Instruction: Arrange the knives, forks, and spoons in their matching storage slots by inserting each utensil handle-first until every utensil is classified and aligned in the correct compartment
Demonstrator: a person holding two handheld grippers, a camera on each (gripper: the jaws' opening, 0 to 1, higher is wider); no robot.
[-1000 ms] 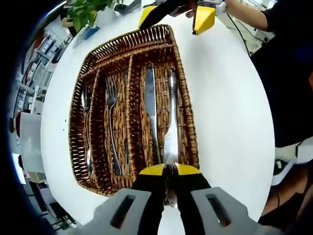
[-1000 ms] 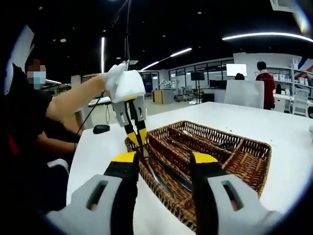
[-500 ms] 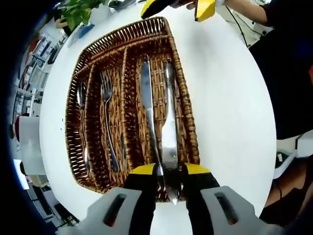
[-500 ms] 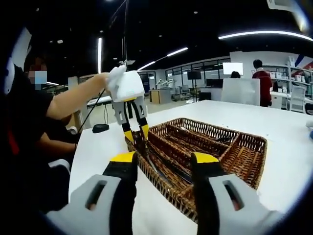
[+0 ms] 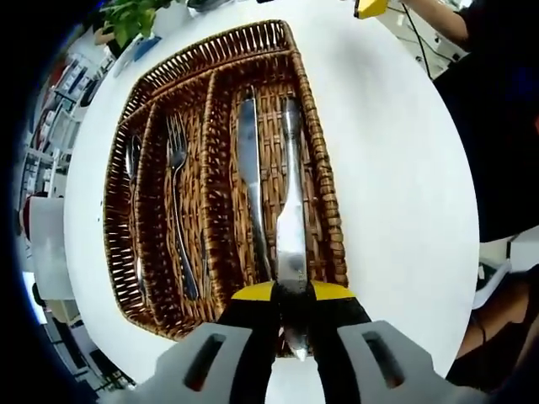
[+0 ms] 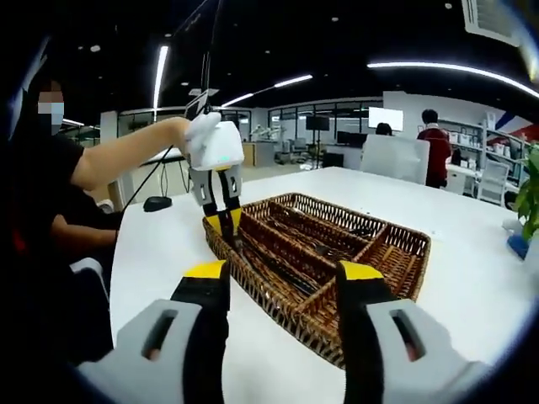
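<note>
My left tool [image 5: 289, 295] is clenched on the blade of a knife [image 5: 290, 219], at the bottom centre of the left gripper view. The knife lies in the rightmost slot of the wicker tray [image 5: 316, 168], beside a second knife [image 5: 249, 168]. I should lower it flat and parallel to the tray wall, then let go. My right tool [image 6: 282, 282] is released and holds nothing, near the tray. The white bench [image 5: 396, 185] to the right has free room.
</note>
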